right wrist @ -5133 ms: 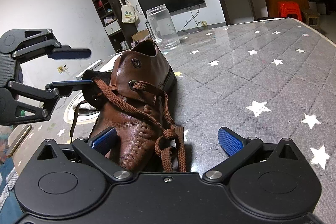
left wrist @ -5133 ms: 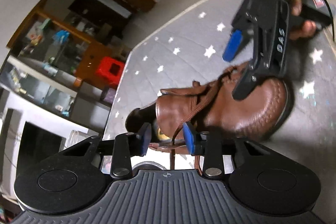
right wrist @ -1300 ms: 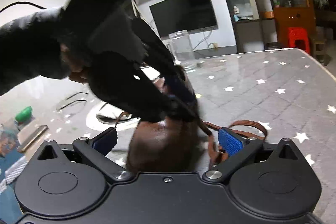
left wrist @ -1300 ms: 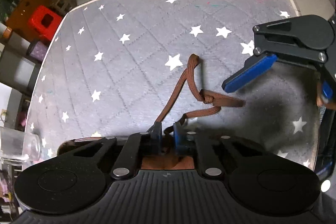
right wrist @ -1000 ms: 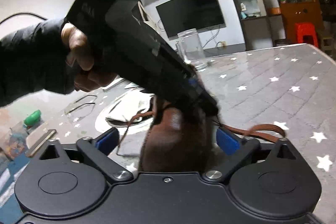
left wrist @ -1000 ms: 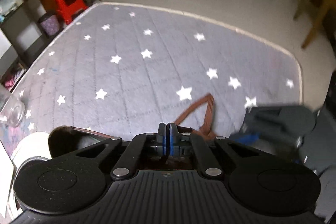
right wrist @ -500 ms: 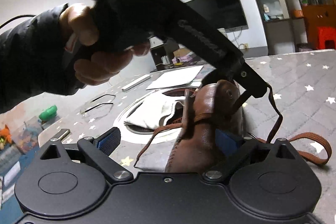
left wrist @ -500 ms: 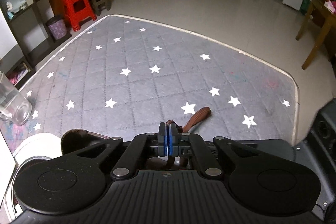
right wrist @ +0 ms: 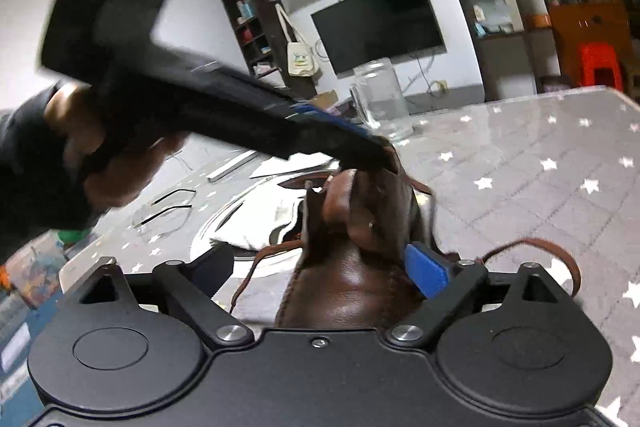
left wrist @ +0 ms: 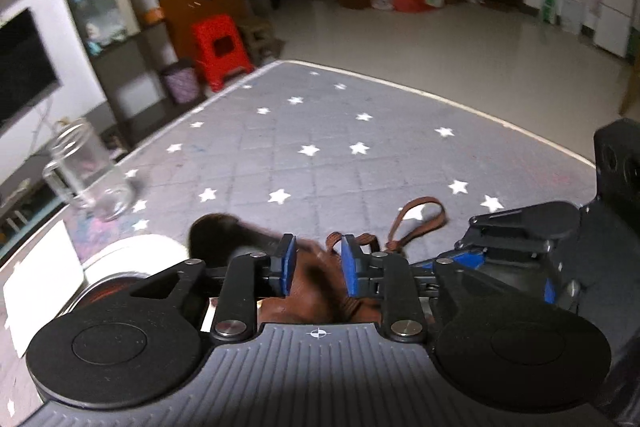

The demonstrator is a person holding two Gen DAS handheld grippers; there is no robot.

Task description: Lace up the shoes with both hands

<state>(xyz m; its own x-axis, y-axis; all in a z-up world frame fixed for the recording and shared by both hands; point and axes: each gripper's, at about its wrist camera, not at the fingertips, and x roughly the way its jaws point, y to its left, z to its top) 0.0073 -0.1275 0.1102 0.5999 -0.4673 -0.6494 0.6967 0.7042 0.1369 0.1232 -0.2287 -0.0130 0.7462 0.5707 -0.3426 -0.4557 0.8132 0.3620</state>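
Note:
A brown leather shoe (right wrist: 352, 267) stands on the star-patterned table (right wrist: 540, 187), its toe towards my right gripper. The right gripper (right wrist: 320, 263) straddles the toe and its jaws are closing. Its right pad (right wrist: 428, 271) is at the shoe's side, while the left finger (right wrist: 216, 267) stands apart from the leather. My left gripper (left wrist: 317, 251) hovers over the shoe (left wrist: 320, 287) with its jaws opening, and no lace is pinched between the pads. Its tip (right wrist: 360, 151) is at the shoe's collar. A brown lace (left wrist: 420, 219) lies looped on the table beside the shoe.
A glass jar (left wrist: 88, 175) stands at the table's far side. A white plate with a cloth (right wrist: 256, 215) lies behind the shoe, and spectacles (right wrist: 168, 203) lie left of it. A hand (right wrist: 104, 163) holds the left gripper. The table edge (left wrist: 440, 103) runs close ahead.
The left gripper was shut on the lace and lifted it; now its pads have parted and the lace loop rests on the table. The right jaws have narrowed around the toe.

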